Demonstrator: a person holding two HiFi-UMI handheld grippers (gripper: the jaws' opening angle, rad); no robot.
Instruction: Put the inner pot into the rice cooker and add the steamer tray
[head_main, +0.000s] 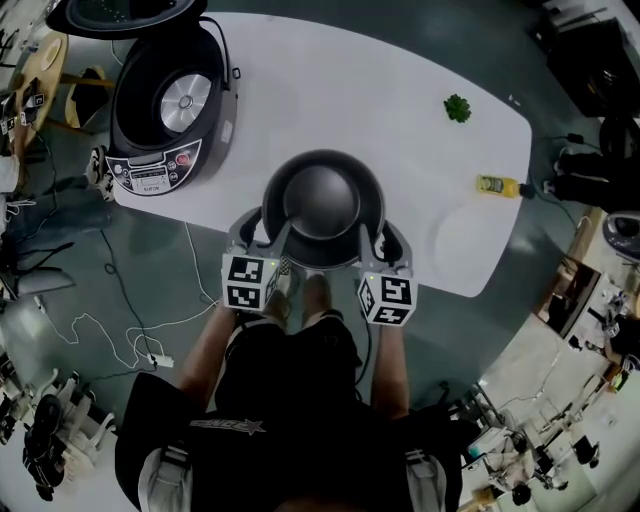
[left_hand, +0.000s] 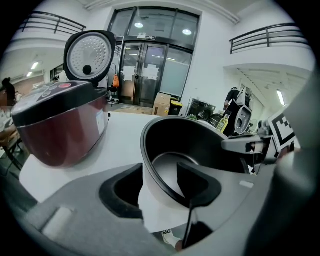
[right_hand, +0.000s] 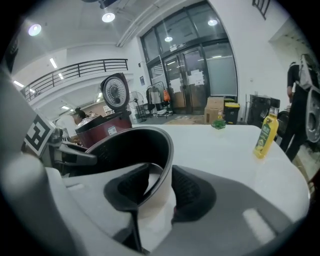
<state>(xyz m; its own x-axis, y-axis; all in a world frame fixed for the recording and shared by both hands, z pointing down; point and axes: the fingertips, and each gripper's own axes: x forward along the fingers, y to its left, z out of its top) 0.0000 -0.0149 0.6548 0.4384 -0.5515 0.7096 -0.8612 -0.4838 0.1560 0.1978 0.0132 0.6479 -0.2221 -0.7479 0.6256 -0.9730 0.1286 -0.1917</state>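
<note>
The dark inner pot (head_main: 322, 205) stands upright on the white table (head_main: 350, 90), near its front edge. My left gripper (head_main: 262, 232) straddles the pot's left rim, and my right gripper (head_main: 383, 238) straddles the right rim. In the left gripper view one pad of the left gripper (left_hand: 160, 187) is outside the pot (left_hand: 200, 140) and the other inside, with room between them. The right gripper (right_hand: 160, 189) stands the same way on the pot (right_hand: 125, 145). The rice cooker (head_main: 170, 110) is at the far left, lid up, bowl empty. A pale round shape (head_main: 470, 235) lies right of the pot; I cannot tell what it is.
A yellow bottle (head_main: 497, 185) lies by the table's right edge, and a small green sprig (head_main: 457, 108) sits further back. Cables (head_main: 130, 320) trail over the floor at the left. The person's legs and shoes are right behind the pot.
</note>
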